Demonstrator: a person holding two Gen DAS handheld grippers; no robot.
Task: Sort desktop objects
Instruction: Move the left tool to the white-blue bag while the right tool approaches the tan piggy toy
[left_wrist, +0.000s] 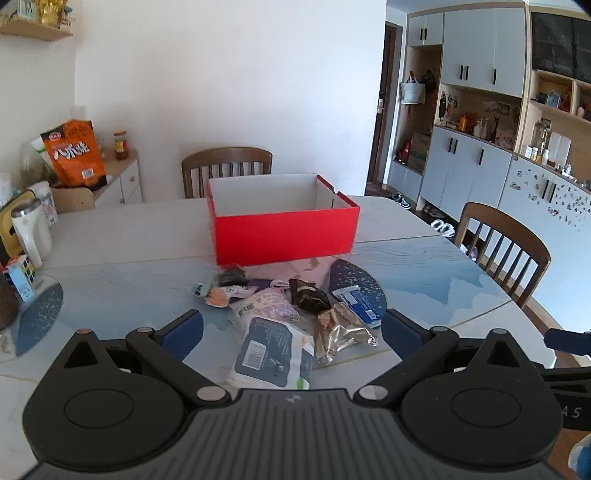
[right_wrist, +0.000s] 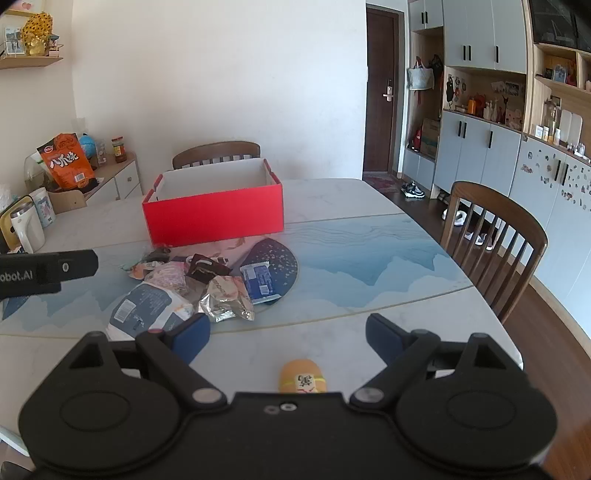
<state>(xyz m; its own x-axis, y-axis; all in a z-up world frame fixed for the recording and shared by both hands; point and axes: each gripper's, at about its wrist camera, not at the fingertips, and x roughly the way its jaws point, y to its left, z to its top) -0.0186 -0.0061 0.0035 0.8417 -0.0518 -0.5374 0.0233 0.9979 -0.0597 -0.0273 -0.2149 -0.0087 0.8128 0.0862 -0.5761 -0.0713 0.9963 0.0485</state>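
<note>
An open red box (left_wrist: 282, 230) with a white inside stands on the table; it also shows in the right wrist view (right_wrist: 214, 218). In front of it lies a pile of snack packets: a dark blue and white pouch (left_wrist: 271, 354) (right_wrist: 146, 308), a silver-gold wrapper (left_wrist: 343, 332) (right_wrist: 225, 299), a brown packet (left_wrist: 308, 297), a blue bar (left_wrist: 358, 302) (right_wrist: 260, 282). My left gripper (left_wrist: 291, 332) is open just above the blue and white pouch. My right gripper (right_wrist: 288, 334) is open and empty, right of the pile. A small orange figure (right_wrist: 303, 378) lies below it.
The marble-and-blue table (right_wrist: 369, 251) has wooden chairs behind (left_wrist: 227, 168) and at the right (right_wrist: 491, 236). A white kettle (left_wrist: 31, 232) and small boxes stand at the left edge. A sideboard with an orange bag (left_wrist: 74, 153) is at the far left. Cabinets line the right wall.
</note>
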